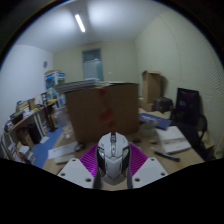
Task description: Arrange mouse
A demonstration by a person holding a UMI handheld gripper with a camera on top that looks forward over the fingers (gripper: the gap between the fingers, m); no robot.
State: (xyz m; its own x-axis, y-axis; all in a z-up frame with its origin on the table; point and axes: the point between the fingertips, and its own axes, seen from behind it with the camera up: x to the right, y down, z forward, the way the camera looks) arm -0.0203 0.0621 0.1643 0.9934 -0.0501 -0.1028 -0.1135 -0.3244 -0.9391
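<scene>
A grey and black computer mouse [112, 158] with a scroll wheel sits between my two fingers, its nose pointing away from me. The magenta pads [89, 160] press against both of its sides. My gripper [112, 170] is shut on the mouse and holds it above a wooden table [160, 158]. The mouse's underside is hidden.
A large brown cardboard box [102, 108] stands just beyond the mouse. A white keyboard [176, 138] lies on the table to the right, with a dark monitor [187, 103] behind it. Cluttered shelves [35, 110] are at the left. A smaller box [152, 88] stands at the back.
</scene>
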